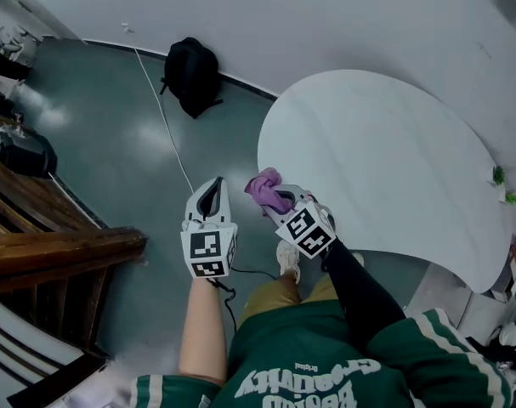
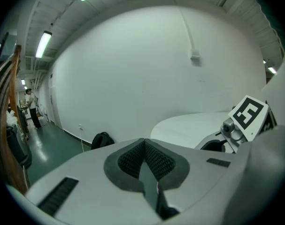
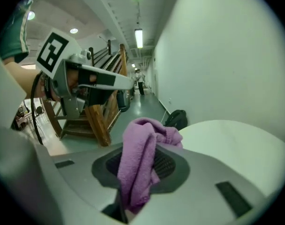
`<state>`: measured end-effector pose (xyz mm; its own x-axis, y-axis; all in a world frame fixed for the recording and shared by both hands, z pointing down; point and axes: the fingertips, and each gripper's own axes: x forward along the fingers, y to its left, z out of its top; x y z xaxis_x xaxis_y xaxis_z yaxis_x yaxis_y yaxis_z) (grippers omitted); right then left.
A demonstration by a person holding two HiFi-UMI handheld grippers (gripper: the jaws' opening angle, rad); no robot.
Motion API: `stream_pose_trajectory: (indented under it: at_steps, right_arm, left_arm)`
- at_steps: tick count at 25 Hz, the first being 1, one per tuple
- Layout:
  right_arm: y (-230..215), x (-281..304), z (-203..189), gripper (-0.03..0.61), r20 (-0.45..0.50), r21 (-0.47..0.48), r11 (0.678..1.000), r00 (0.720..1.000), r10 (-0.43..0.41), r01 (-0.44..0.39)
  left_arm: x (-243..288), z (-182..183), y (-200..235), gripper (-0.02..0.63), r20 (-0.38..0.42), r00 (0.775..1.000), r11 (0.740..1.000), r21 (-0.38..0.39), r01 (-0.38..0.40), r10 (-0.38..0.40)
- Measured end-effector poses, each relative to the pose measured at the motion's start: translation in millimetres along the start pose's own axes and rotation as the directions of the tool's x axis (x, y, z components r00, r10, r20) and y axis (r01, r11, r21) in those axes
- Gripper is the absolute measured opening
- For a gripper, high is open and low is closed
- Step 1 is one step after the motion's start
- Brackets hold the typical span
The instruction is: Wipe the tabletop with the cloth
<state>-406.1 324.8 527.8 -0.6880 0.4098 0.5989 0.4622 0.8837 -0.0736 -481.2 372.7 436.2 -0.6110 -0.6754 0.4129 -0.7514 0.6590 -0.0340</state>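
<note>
A purple cloth [image 1: 266,189] is bunched in my right gripper [image 1: 277,199], whose jaws are shut on it; in the right gripper view the cloth [image 3: 142,165] hangs over the pads and fills the gap. This gripper hovers just off the near left edge of the round white table [image 1: 385,160], a little above it. My left gripper [image 1: 212,199] is over the green floor to the left of the table, shut with nothing in it; its ribbed pads [image 2: 144,161] meet at the tip. The tabletop [image 3: 236,144] shows white and bare ahead of the cloth.
A black backpack [image 1: 192,76] lies on the floor by the white wall, with a white cable [image 1: 160,113] running past it. Wooden stairs [image 1: 45,228] stand at the left. A small green plant [image 1: 502,181] sits at the table's right edge. A person [image 2: 32,109] stands far down the corridor.
</note>
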Motion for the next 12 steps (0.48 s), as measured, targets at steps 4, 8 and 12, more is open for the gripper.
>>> stream_pose_trajectory:
  at_steps: [4, 8, 12]
  right_arm:
    - [-22, -46, -1, 0.1, 0.068, 0.058, 0.995, 0.994, -0.087, 0.083]
    - [-65, -115, -36, 0.099, 0.054, 0.133, 0.961, 0.966, -0.251, 0.242]
    - [-105, -199, -84, 0.1, 0.034, 0.201, 0.895, 0.911, -0.412, 0.397]
  left_arm:
    - [5, 7, -31, 0.0, 0.013, 0.999, 0.999, -0.011, 0.051, -0.051]
    - [35, 18, -109, 0.0, 0.016, 0.979, 0.979, 0.022, 0.201, -0.201]
    - [51, 29, -202, 0.0, 0.017, 0.945, 0.942, 0.087, 0.325, -0.327]
